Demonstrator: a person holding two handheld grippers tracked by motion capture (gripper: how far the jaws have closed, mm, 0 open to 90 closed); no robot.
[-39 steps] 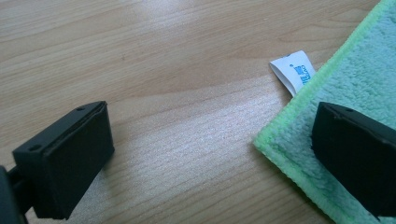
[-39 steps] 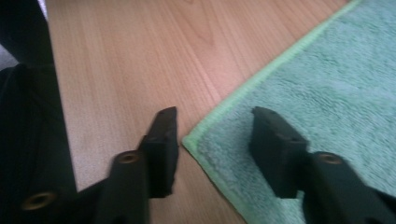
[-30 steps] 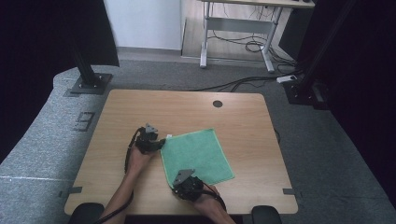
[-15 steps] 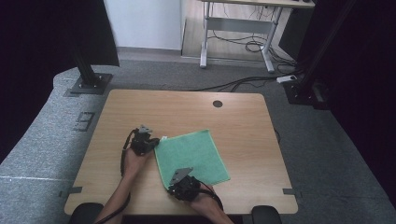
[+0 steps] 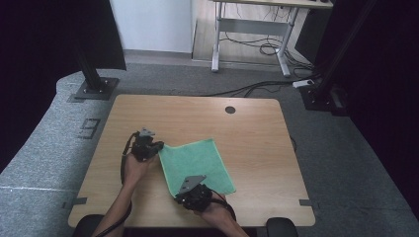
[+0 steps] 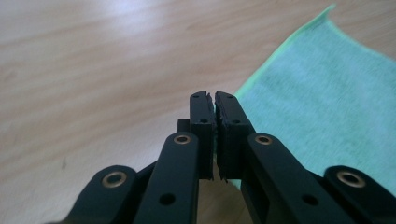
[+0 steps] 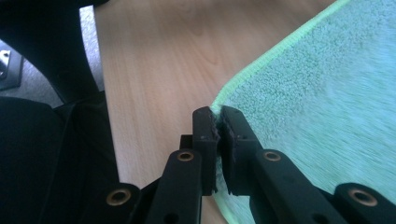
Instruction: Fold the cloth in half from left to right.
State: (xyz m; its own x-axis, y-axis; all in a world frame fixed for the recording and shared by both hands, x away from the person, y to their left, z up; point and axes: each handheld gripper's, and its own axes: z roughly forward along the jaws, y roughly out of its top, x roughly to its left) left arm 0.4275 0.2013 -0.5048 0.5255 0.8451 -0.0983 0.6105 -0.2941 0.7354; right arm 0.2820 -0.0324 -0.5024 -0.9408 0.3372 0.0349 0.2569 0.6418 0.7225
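Two hand-held grippers pinch one square green terry cloth (image 5: 197,165), which lies flat on the pale wooden desk (image 5: 257,128), near its front edge and slightly left of centre. The left hand-held gripper (image 5: 157,147) is closed on the cloth's far-left corner; in the left gripper view its jaws stand pressed together with the cloth edge (image 6: 299,88) running out to their right. The right hand-held gripper (image 5: 184,195) is closed on the near-left corner, and in its own view a sliver of the bright stitched hem (image 7: 261,65) sits between the tips.

Both grips look shallow, catching only the very corners. A quick lift or a pull apart could, I judge, drag a corner out of the jaws and drop that side. Uneven lifting could leave the fold skewed, with edges that fail to meet. The far-right part of the cloth rests free on the wood and may slide or bunch if the held edge is dragged instead of raised.
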